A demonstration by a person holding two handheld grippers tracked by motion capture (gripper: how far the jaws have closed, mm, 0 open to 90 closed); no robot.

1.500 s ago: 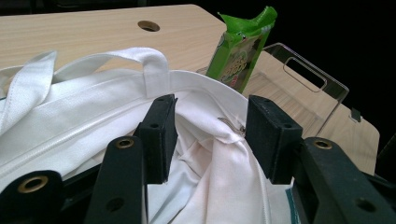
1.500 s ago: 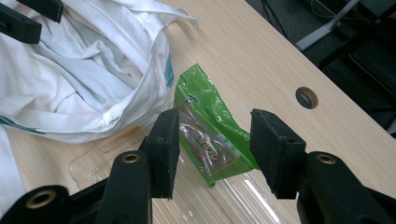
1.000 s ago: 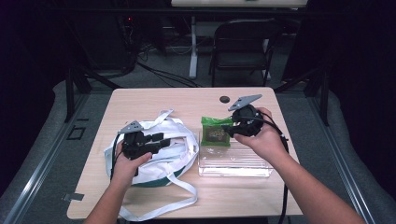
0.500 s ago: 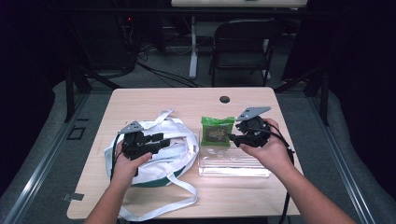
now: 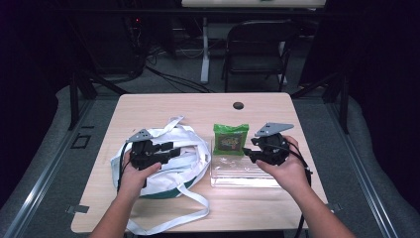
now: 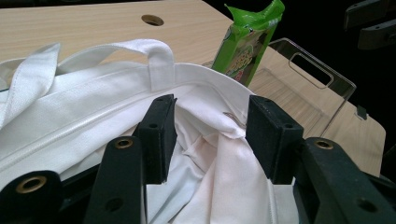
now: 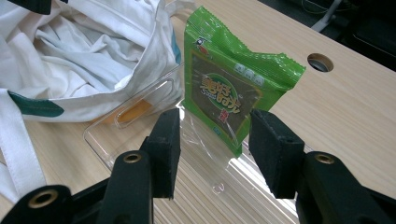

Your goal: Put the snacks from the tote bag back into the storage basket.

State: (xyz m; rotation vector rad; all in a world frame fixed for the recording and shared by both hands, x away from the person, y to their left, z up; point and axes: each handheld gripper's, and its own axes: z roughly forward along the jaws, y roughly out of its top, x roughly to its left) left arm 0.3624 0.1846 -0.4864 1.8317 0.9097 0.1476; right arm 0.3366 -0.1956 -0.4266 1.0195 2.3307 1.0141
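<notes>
One green foil snack packet (image 7: 233, 95) leans in one clear plastic tray (image 7: 261, 186). Right gripper (image 7: 212, 144) jaws wide, just short of packet. Left of tray: one white cloth tote bag (image 6: 93, 116); left gripper (image 6: 210, 140) wide over its mouth.

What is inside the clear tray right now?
The clear tray holds a green snack packet leaning at its far end. The rest looks bare; the white bag covers the tray's one edge.

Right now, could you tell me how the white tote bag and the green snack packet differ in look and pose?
The white tote bag is soft cloth, slumped flat and crumpled; the green snack packet is glossy printed film, propped up at the clear tray. The bag is far larger, with loose straps. Both rest on the table, ungripped.
</notes>
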